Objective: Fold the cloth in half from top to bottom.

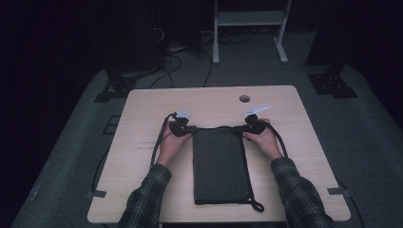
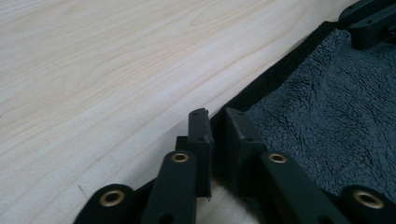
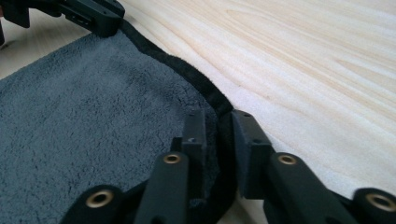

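Here, as seen from beside the table:
Cloth: a dark grey fleecy folded cloth with black edging [image 1: 221,164] lies lengthwise on the middle of the pale wooden table [image 1: 142,109], its far edge stretched between the two grippers.
Left gripper [image 2: 215,122]: jaws clamped on the cloth's far left corner, the black hem pinched between them.
Right gripper [image 3: 218,122]: jaws closed on the far right corner, hem caught in the narrow gap.
Hands: the left hand [image 1: 172,145] and right hand [image 1: 265,141] flank the cloth.
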{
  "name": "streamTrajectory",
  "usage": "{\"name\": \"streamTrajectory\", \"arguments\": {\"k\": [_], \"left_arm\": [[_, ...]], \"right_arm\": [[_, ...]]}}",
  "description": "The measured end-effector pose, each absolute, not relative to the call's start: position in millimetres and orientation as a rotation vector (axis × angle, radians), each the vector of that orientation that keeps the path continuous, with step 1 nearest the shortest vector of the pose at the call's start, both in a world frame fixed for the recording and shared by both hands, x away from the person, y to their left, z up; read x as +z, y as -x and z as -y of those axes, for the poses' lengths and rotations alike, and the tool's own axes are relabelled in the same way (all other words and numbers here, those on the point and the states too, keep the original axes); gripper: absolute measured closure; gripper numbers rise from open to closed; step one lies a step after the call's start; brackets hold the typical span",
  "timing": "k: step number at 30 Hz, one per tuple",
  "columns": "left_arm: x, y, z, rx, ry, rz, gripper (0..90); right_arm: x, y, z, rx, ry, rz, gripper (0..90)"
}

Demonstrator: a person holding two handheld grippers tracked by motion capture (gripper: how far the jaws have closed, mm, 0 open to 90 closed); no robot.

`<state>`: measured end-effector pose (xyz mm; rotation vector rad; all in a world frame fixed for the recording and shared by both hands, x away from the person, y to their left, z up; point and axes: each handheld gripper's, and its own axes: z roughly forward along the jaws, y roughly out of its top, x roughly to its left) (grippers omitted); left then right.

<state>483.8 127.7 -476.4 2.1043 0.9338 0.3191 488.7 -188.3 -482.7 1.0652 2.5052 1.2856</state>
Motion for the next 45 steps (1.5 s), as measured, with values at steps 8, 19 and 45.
{"name": "streamTrajectory", "arguments": {"k": [8,19,45], "left_arm": [[-473.0,-484.6,-128.0,0.293,-2.071,-0.969,85.1],[-423.6,-480.7,-131.7,0.333,-1.947,-0.858,85.2],[-413.8,-389.2,-153.7,0.149,-1.972,-0.664,85.1]], "right_arm": [[-476.9,-486.3,183.3,1.215,-1.102,-2.478,82.3],[-441.7,-483.5,193.0,1.313,-1.087,-2.375,82.6],[-426.4,-387.8,206.7,1.435,-0.864,-2.49,82.9]]}}
